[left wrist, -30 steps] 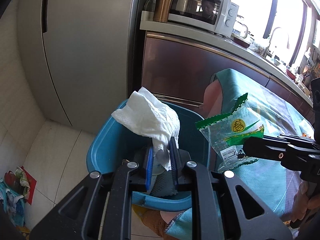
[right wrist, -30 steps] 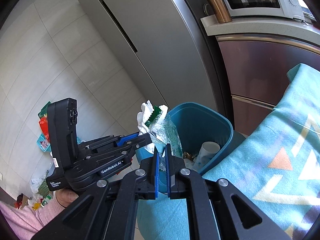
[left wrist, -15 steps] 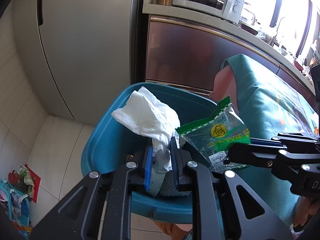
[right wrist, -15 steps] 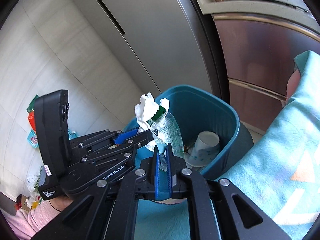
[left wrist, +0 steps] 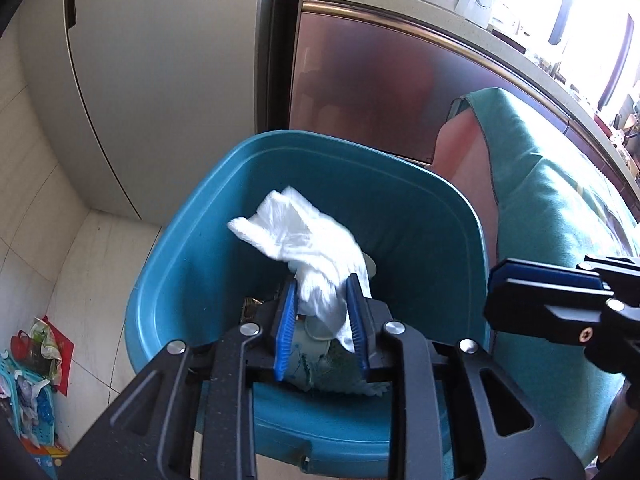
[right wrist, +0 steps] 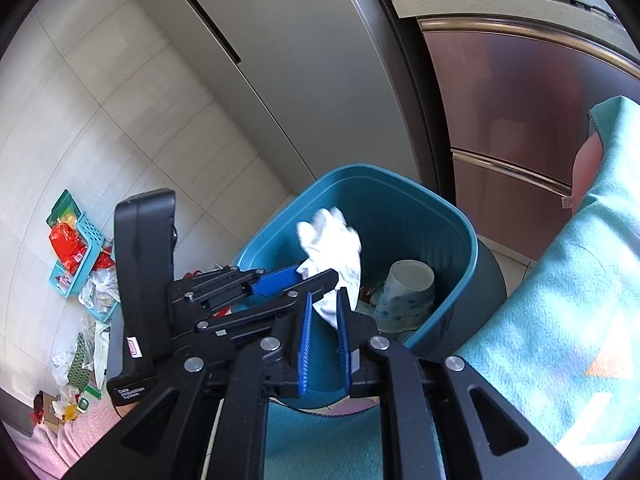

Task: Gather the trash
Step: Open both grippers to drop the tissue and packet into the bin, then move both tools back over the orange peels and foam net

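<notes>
Now your left gripper (left wrist: 322, 292) stood over the teal bin (left wrist: 192, 240), its jaws slightly spread and just having been opening, with the crumpled white tissue (left wrist: 308, 240) between the blue pads. The tissue's lower end hung in the gap and lay against the right-hand pad; whether the other pad still pressed it could not be told from either view. Most of the tissue rose above the fingertips, inside the bin's rim.

Your right gripper (right wrist: 322, 300) sat just beside the left one, also at the bin's near rim. Its jaws had just been opening too, and stood a narrow gap apart with nothing held between them. In the right wrist view the tissue showed through that gap, beyond the pads.

Inside the bin an upturned paper cup (right wrist: 408, 288) lay at the bottom, to the right of the tissue. A teal blanket (right wrist: 560, 320) lay beside the bin.
</notes>
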Demonstrator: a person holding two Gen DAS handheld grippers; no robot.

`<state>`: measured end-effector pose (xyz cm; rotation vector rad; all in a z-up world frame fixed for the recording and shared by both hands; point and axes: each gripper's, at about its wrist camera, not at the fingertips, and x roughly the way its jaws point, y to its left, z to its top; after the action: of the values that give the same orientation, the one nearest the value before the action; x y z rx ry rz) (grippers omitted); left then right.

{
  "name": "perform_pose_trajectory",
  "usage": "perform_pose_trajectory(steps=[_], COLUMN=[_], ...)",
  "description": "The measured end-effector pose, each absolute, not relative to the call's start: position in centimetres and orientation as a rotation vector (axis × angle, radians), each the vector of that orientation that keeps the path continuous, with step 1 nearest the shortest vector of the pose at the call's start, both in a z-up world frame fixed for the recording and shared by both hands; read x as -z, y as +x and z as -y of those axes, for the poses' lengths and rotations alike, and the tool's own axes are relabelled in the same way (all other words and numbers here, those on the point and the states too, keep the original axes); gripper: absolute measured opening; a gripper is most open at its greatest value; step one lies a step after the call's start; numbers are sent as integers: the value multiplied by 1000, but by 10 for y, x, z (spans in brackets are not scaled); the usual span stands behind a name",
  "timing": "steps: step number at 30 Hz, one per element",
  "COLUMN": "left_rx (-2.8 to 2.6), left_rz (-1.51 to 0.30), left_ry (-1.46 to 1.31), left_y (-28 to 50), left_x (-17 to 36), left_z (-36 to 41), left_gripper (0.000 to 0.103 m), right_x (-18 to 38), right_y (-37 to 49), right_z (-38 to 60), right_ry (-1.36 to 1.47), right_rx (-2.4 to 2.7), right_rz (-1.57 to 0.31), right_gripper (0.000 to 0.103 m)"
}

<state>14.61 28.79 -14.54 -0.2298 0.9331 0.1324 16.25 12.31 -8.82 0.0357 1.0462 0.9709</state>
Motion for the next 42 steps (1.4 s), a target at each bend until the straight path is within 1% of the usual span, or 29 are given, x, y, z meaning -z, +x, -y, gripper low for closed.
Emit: perform_pose_trajectory(steps=[1, 3, 12, 20, 22, 23, 25, 26, 31, 34, 38, 42], left_rx=[-128, -130, -126, -91, -69, -60, -38, -22, 65, 127, 218, 313], left_rz=[-930, -925, -868, -755, -725, -712, -685, -673, -635, -628, -642, -664], left_ry=[-231, -231, -222, -212, -210, -207, -197, -198, -185, -176, -148, -112], left_y=[145, 145, 126, 91, 83, 81, 74, 71, 63, 63, 68, 77], left_x=[146, 146, 126, 86, 75, 71, 61, 56, 38, 34, 34, 37], left_z=[-288, -288, -281, -265, -258, -254, -246, -241, -210, -187, -148, -102], left_gripper=[27, 28, 28, 35, 37, 38, 41, 43, 46, 48, 48, 48], right_x=[89, 89, 91, 84, 79, 77, 71, 68, 55, 48, 41, 40], right_y=[163, 162, 160, 153, 149, 147, 141, 139, 128, 120, 109, 100], right_z=[-121, -117, -99, -77, -70, -65, -53, -47, -8, 21, 64, 109], right_ry=[38, 40, 67, 104, 107, 110, 115, 121, 144, 170, 194, 219], right_rx=[-973, -974, -967, -972, -974, -974, -971, -968, -922, -877, -788, -684], right_rz=[-1044, -1039, -1022, -980, -956, -944, -916, -904, -842, -806, -770, -746], right_gripper=[15, 17, 20, 23, 24, 27, 28, 28, 29, 32, 36, 36])
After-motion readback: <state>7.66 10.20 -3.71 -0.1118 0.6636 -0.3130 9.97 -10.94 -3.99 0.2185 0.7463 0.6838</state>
